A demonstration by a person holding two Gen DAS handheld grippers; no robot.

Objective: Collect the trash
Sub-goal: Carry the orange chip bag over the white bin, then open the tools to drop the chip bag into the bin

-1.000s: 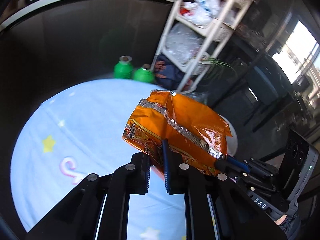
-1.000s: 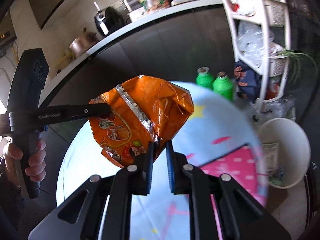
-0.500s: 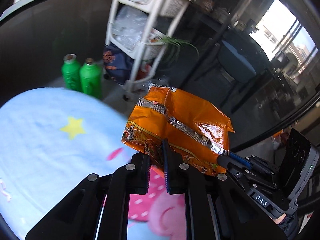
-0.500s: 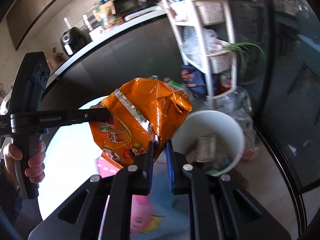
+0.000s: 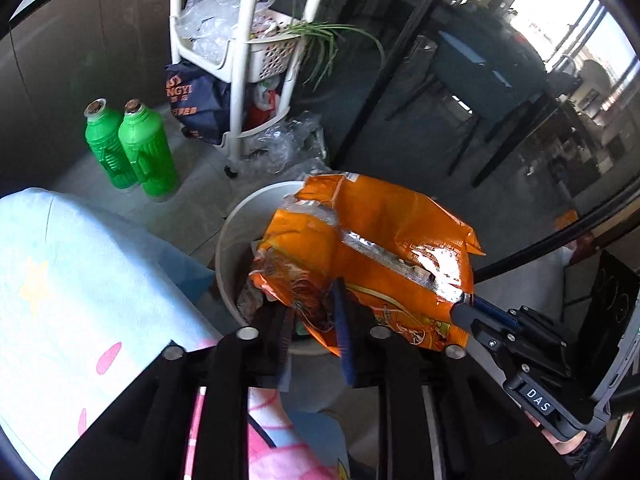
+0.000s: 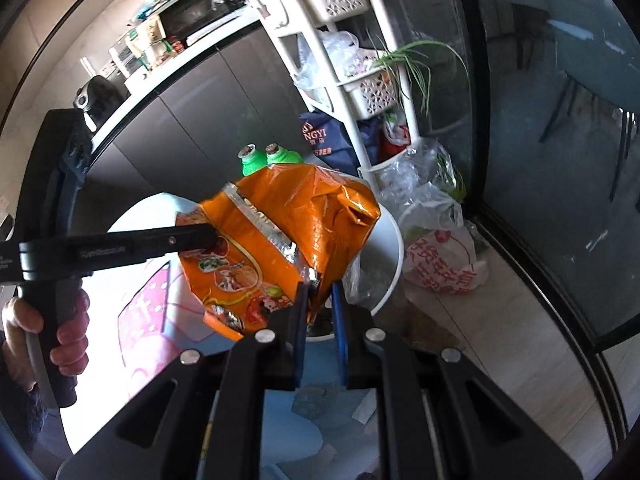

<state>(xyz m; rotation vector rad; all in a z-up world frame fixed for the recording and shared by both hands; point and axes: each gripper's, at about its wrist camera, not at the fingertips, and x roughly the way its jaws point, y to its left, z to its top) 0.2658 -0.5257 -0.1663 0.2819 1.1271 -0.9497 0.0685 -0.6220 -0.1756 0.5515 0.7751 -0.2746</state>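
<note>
A crumpled orange snack bag (image 5: pixel 372 256) hangs in the air directly over the white trash bin (image 5: pixel 236 224) on the floor. My left gripper (image 5: pixel 314 312) has its jaws slightly apart around the bag's lower corner. My right gripper (image 6: pixel 318 296) stands with a small gap around the bag's opposite edge (image 6: pixel 280 232). The bin (image 6: pixel 390 248) holds other trash. Each view shows the other gripper beside the bag.
Two green bottles (image 5: pixel 132 148) stand on the floor left of the bin. A white basket rack (image 5: pixel 240 40) with plastic bags stands behind. A light blue tablecloth (image 5: pixel 80 280) covers the table at left. A filled plastic bag (image 6: pixel 440 256) lies right of the bin.
Both grippers have carried the bag from over the table to above the trash bin. The jaws of both grippers have widened slightly.
</note>
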